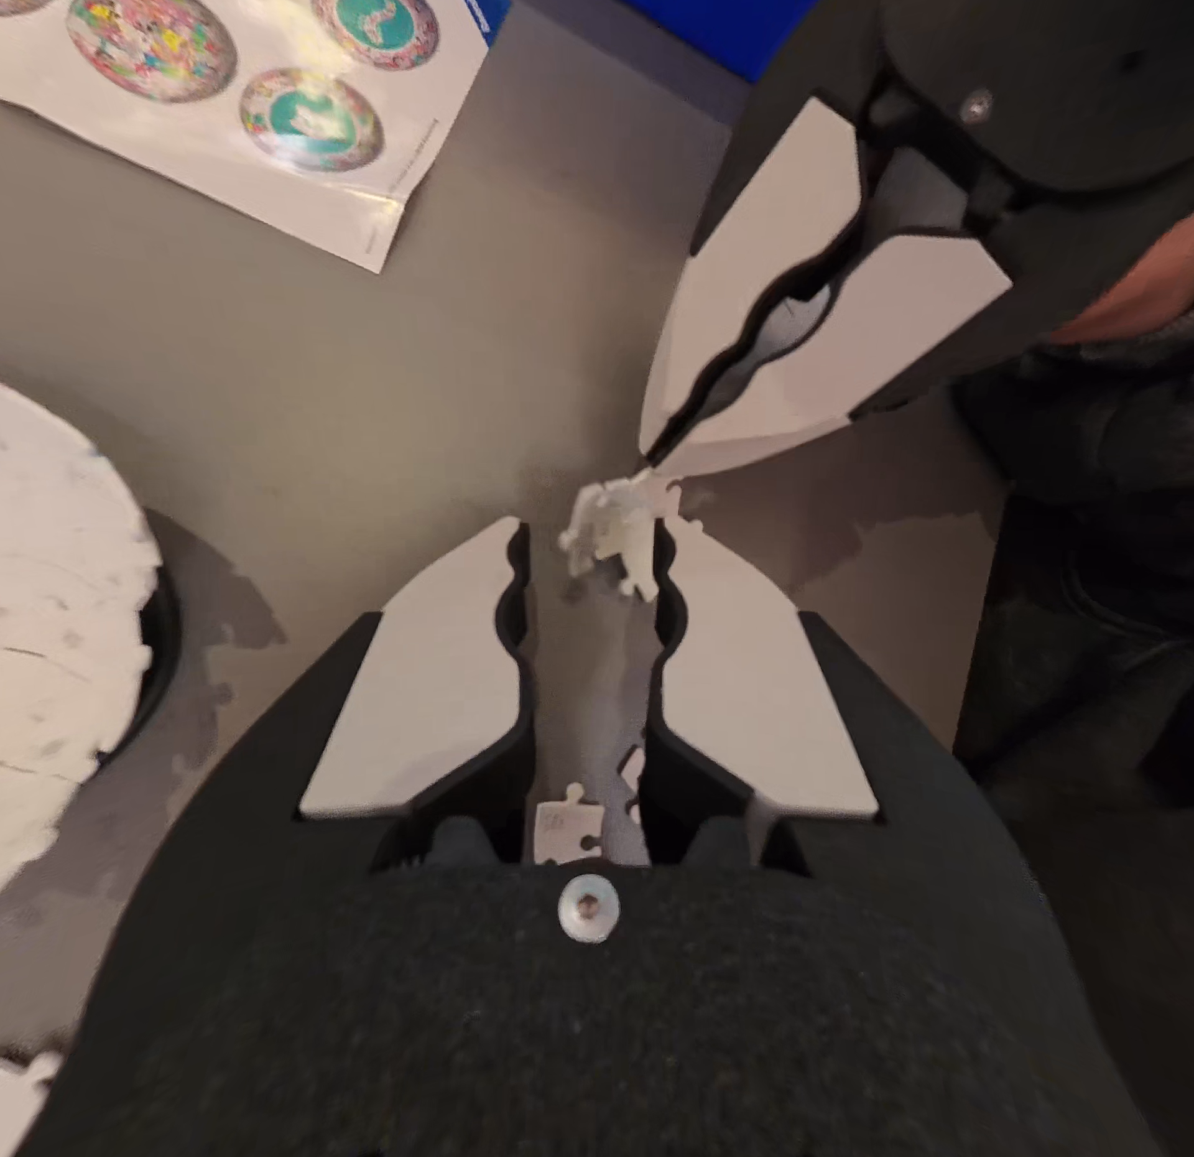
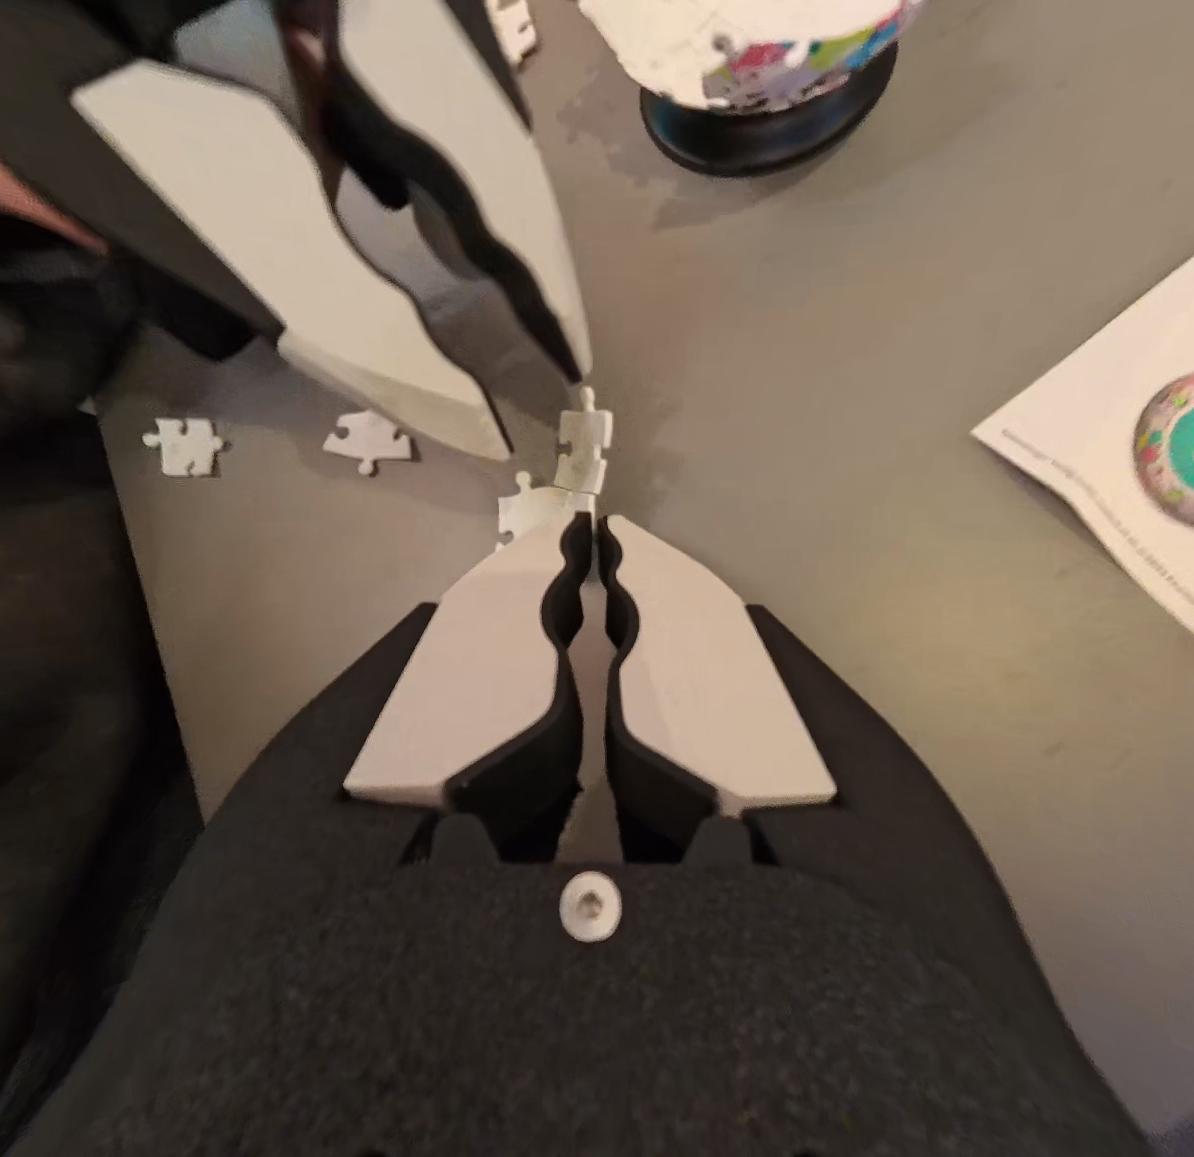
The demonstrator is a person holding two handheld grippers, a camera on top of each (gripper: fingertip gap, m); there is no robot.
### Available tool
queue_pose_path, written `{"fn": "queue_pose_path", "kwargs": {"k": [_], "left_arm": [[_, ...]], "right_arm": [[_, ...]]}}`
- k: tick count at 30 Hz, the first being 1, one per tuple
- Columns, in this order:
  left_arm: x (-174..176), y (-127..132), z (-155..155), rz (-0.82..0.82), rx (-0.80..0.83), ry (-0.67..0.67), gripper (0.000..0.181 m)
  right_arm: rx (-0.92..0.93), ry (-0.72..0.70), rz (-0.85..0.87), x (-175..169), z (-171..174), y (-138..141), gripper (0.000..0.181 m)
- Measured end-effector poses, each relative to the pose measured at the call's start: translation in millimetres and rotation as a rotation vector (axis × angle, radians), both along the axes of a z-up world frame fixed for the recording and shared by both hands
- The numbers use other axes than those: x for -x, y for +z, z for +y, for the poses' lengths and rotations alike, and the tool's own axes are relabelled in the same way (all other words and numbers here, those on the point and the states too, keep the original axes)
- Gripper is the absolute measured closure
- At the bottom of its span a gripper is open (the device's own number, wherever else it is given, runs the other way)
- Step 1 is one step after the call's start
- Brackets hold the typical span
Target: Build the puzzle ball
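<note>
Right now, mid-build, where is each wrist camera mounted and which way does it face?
Left wrist view: sits on the left gripper, looking down along its parted fingers at the grey table, the strip of joined puzzle pieces and the right gripper; a forearm shows at the right edge.
Right wrist view: sits on the right gripper, looking along nearly closed fingers pinching the strip; the left gripper comes in from upper left.
Shared: strip, puzzle ball on its black stand, instruction sheet, table.
</note>
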State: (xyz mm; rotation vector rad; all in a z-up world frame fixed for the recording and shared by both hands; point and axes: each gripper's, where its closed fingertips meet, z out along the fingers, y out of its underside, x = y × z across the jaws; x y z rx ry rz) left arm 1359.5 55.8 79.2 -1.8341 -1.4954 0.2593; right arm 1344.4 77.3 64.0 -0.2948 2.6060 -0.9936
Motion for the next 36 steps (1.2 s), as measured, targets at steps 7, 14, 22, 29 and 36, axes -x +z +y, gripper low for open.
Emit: {"fn": "queue_pose_path", "kwargs": {"k": [7,14,22,29,36], "left_arm": [[-10.7,4.9,11.3,0.022,0.002,-0.184,0.145],[-14.7,-2.8,13.4,0.022,0.053,-0.217,0.178],[-11.5,5.7,13.5,0.096,-0.019,-0.192,0.179],[-11.3,15.8,12.2,0.143,-0.038,-0.183,0.179],[-10.1,26.1,14.8,0.176,-0.089,-0.174,0.179]], "right_arm": [[0.092,0.135,0.154,-11.1,-0.2,19.0,0.18],[0.127,0.161,0.142,-15.6,-2.0,28.2,0.18],[0.241,0.14,0.091,-12.4,-7.3,38.5,0.177],[0.352,0.097,-0.042,-5.3,6.5,50.7,0.16],[0.338,0.082,-0.122,-15.7,3.7,44.3,0.172]]}}
